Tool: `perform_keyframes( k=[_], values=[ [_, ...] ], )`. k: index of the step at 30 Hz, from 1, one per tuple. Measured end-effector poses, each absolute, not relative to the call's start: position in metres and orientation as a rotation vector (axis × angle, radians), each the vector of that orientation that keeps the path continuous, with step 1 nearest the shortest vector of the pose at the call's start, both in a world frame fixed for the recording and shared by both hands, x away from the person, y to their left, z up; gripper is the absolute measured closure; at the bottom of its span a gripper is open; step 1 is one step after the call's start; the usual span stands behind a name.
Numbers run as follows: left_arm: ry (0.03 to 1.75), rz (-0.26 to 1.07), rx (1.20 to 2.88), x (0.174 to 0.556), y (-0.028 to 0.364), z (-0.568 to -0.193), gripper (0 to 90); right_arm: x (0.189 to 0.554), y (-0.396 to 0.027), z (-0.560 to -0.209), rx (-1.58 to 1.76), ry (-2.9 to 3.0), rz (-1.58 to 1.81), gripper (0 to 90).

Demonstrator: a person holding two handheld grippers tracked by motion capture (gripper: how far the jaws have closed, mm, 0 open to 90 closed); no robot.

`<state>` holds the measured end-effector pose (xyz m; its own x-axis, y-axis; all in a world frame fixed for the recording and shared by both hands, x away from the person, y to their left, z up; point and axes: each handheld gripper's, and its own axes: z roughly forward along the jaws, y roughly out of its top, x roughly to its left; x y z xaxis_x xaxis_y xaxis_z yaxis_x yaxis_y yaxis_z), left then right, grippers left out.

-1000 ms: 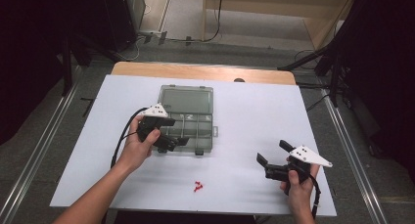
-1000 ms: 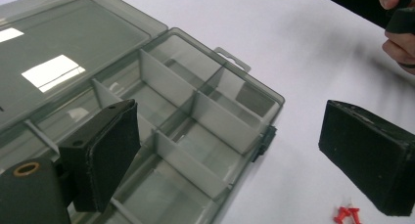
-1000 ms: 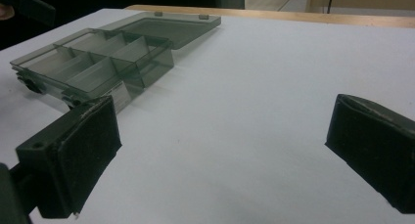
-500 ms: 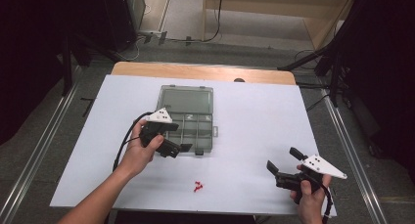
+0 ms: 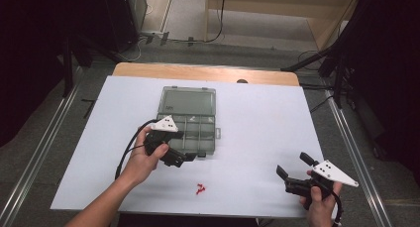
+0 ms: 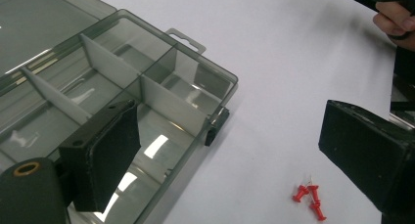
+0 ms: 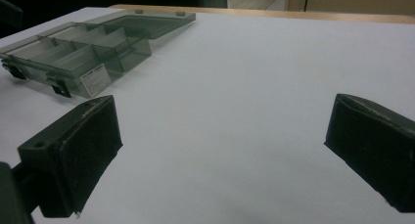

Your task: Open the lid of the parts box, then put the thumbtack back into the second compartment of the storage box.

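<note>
Your white table (image 5: 257,118) carries the open compartment box (image 5: 190,119) under your left gripper (image 5: 185,157); its jaws stand wide apart, one over the box's near compartments, as the left gripper view shows; your right gripper (image 5: 293,168) hangs well apart, jaws spread over bare table; the red pushpins (image 6: 309,197) lie just beyond the left jaws, their points clear in that view.

Red pushpins (image 5: 199,190) lie on a white table (image 5: 257,138) beside a smoky-grey clear organiser box (image 5: 190,119).
</note>
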<state>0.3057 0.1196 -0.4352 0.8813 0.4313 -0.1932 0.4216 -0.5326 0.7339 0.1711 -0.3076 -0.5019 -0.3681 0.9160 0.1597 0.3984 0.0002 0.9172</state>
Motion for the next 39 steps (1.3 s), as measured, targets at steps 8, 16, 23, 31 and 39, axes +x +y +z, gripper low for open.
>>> perform_keyframes(
  k=[8, 16, 23, 31, 39],
  values=[
    [0.587, 0.004, 2.211, 0.297, 0.111, -0.434, 7.7, 0.168, -0.314, -0.502, 1.357, 1.76, 1.362, 0.2],
    [0.588, -0.019, 2.252, 0.285, 0.106, -0.44, 7.8, 0.167, -0.317, -0.502, 1.349, 1.753, 1.362, 0.3],
    [0.579, -0.057, 2.291, 0.272, 0.105, -0.447, 7.9, 0.166, -0.317, -0.503, 1.35, 1.757, 1.372, 0.4],
    [0.588, -0.027, 2.358, 0.256, 0.101, -0.454, 8.4, 0.167, -0.317, -0.506, 1.342, 1.767, 1.375, 0.9],
    [0.611, -0.01, 2.394, 0.246, 0.1, -0.462, 31.0, 0.166, -0.316, -0.505, 1.338, 1.769, 1.373, 1.2]
  ],
)
